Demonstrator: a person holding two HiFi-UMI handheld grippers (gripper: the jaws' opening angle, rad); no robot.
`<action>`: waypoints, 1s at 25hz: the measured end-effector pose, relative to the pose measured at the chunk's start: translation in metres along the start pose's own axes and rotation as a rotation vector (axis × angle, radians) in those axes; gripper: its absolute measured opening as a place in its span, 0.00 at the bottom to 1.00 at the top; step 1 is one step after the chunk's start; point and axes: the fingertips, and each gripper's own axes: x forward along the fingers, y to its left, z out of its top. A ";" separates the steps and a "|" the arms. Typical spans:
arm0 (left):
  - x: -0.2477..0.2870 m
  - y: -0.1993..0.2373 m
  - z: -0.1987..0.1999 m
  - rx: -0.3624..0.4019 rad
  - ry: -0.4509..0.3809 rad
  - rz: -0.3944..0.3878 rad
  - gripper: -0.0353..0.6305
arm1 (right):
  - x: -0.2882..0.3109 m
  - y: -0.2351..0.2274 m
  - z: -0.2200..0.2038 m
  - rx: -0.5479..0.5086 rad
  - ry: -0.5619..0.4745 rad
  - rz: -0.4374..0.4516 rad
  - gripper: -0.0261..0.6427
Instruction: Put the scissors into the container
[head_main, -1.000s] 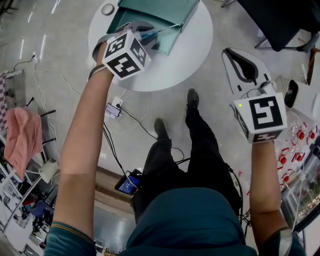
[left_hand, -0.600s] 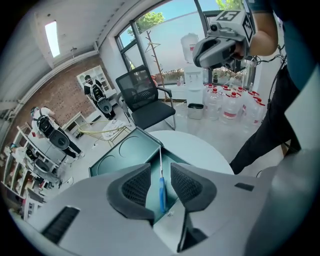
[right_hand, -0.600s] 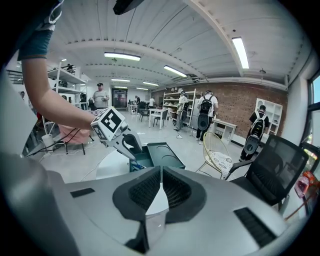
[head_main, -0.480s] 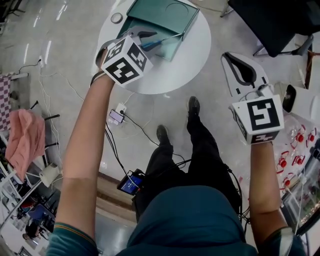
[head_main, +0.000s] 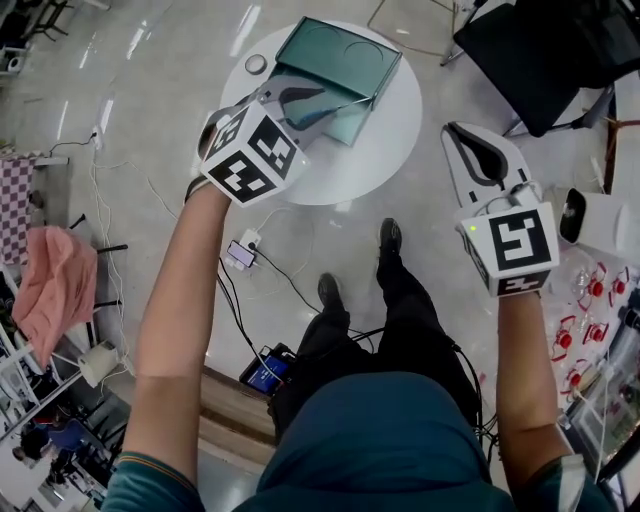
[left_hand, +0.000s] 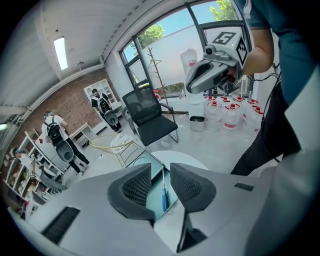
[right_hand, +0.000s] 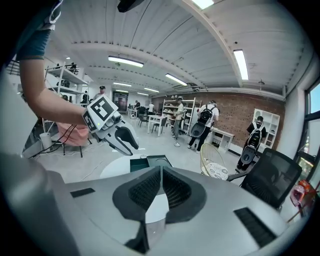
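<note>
The blue-handled scissors (left_hand: 163, 194) lie flat inside the teal container (left_hand: 154, 196) on the round white table (head_main: 370, 150). My left gripper (left_hand: 160, 170) hangs above them. Its jaws have just been opening and now stand open with nothing between them. From the head view the left gripper (head_main: 305, 100) covers the near part of the container (head_main: 352, 118), whose lid (head_main: 340, 52) lies open behind it. My right gripper (head_main: 468, 140) is shut and empty, held off the table's right side. The right gripper view shows its pads (right_hand: 161, 172) pressed together, with the container (right_hand: 150, 162) beyond.
A small round thing (head_main: 256, 64) sits at the table's far left edge. A black chair (head_main: 540, 60) stands at the back right. Cables and a power strip (head_main: 245, 250) lie on the floor below the table. Red-capped bottles (head_main: 590, 300) stand at the right. People stand at the back of the room.
Both grippers have risen. The left one has lifted off the container, and the scissors stay in it.
</note>
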 end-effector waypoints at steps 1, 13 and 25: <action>-0.009 -0.001 0.005 0.000 -0.009 0.008 0.25 | -0.004 0.002 0.005 -0.002 -0.003 -0.001 0.10; -0.151 0.009 0.072 -0.071 -0.197 0.176 0.12 | -0.056 0.026 0.072 -0.024 -0.074 -0.012 0.10; -0.298 -0.011 0.097 -0.206 -0.341 0.281 0.08 | -0.114 0.072 0.149 0.016 -0.175 0.042 0.10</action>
